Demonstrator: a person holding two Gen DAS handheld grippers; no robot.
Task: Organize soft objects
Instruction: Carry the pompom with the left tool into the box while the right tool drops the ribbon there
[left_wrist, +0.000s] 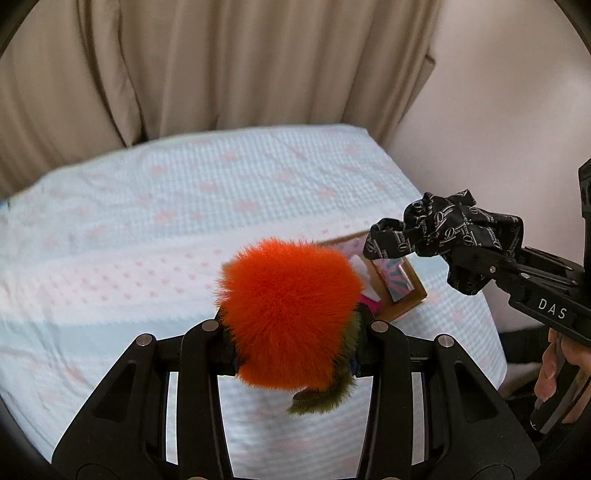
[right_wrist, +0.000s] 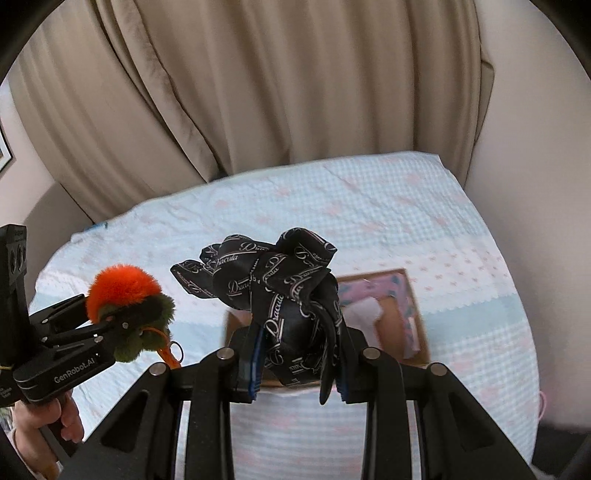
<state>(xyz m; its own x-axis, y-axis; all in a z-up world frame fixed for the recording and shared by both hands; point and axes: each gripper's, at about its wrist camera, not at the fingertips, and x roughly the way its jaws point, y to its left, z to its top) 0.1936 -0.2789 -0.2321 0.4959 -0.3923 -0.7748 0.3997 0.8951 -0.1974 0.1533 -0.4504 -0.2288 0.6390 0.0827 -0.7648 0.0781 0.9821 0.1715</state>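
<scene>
My left gripper (left_wrist: 291, 339) is shut on an orange and green fluffy pompom (left_wrist: 291, 306), held above the bed. It also shows in the right wrist view (right_wrist: 122, 291), at the left. My right gripper (right_wrist: 299, 365) is shut on a black printed scrunchie (right_wrist: 280, 291), also seen in the left wrist view (left_wrist: 454, 232) at the right. Below both lies an open cardboard box (right_wrist: 417, 317) with a pink and blue lining and something white inside; the pompom partly hides the box (left_wrist: 402, 291) in the left wrist view.
The bed (left_wrist: 147, 236) has a pale blue checked cover with pink hearts. Beige curtains (left_wrist: 221, 66) hang behind it and a pale wall (left_wrist: 498, 110) stands at its right. A picture frame corner (right_wrist: 5, 151) shows at the far left.
</scene>
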